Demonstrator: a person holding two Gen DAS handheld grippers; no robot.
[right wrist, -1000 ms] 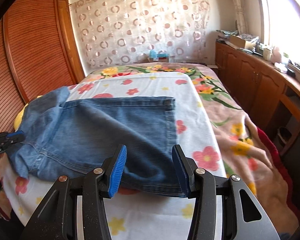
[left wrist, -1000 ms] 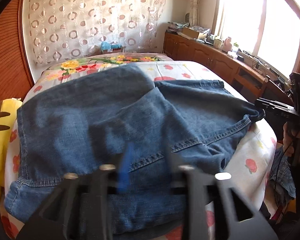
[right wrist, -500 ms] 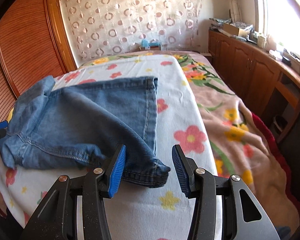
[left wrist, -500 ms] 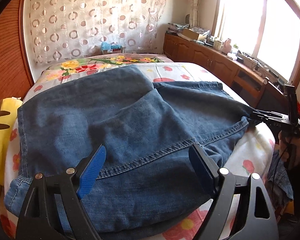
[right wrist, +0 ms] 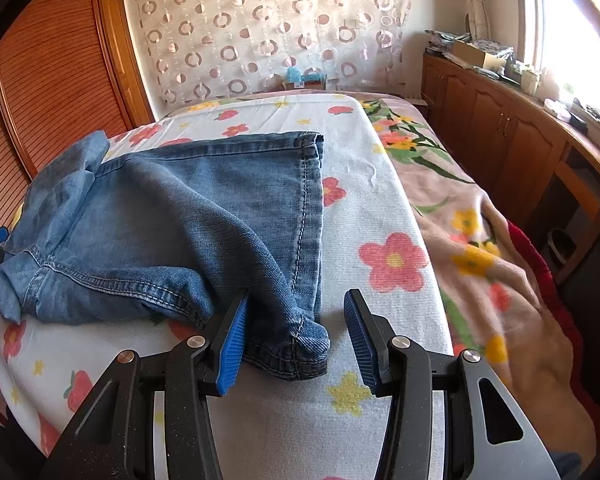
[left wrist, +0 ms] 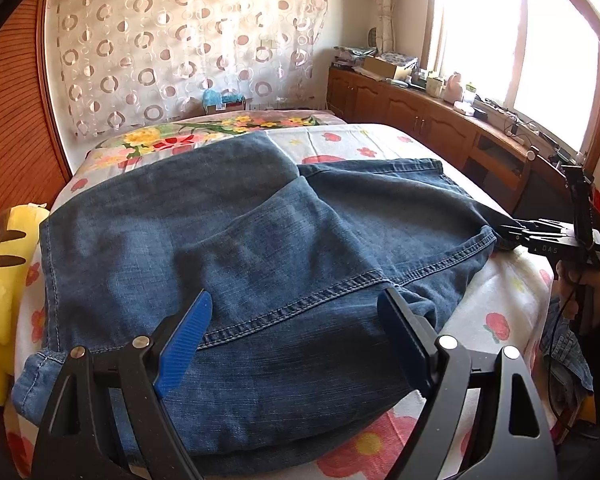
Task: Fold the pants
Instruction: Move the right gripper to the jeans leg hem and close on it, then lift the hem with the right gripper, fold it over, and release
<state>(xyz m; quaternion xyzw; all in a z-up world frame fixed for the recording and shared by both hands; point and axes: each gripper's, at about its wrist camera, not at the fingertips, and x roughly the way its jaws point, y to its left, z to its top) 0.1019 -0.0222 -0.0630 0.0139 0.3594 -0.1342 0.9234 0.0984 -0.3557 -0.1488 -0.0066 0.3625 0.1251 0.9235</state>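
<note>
Blue denim pants (left wrist: 240, 248) lie folded in half on the flowered bed sheet (left wrist: 496, 304). In the left wrist view my left gripper (left wrist: 296, 336) hangs open and empty just above the waist end. My right gripper (left wrist: 516, 234) shows there at the far right edge of the pants. In the right wrist view the pants (right wrist: 172, 216) spread to the left, and my right gripper (right wrist: 296, 340) is open with the bunched hem corner (right wrist: 296, 344) lying between its fingers, ungripped.
A yellow plush toy (left wrist: 4, 276) lies at the bed's left edge. Wooden cabinets (right wrist: 512, 136) with clutter run along the window wall on the right. A pink floral blanket (right wrist: 484, 240) covers the bed's right side. A wooden wardrobe (right wrist: 32, 92) stands left.
My left gripper opened wide and let the pants' waist end go. My right gripper pulled back, so the hem corner now sits bunched between its open fingers.
</note>
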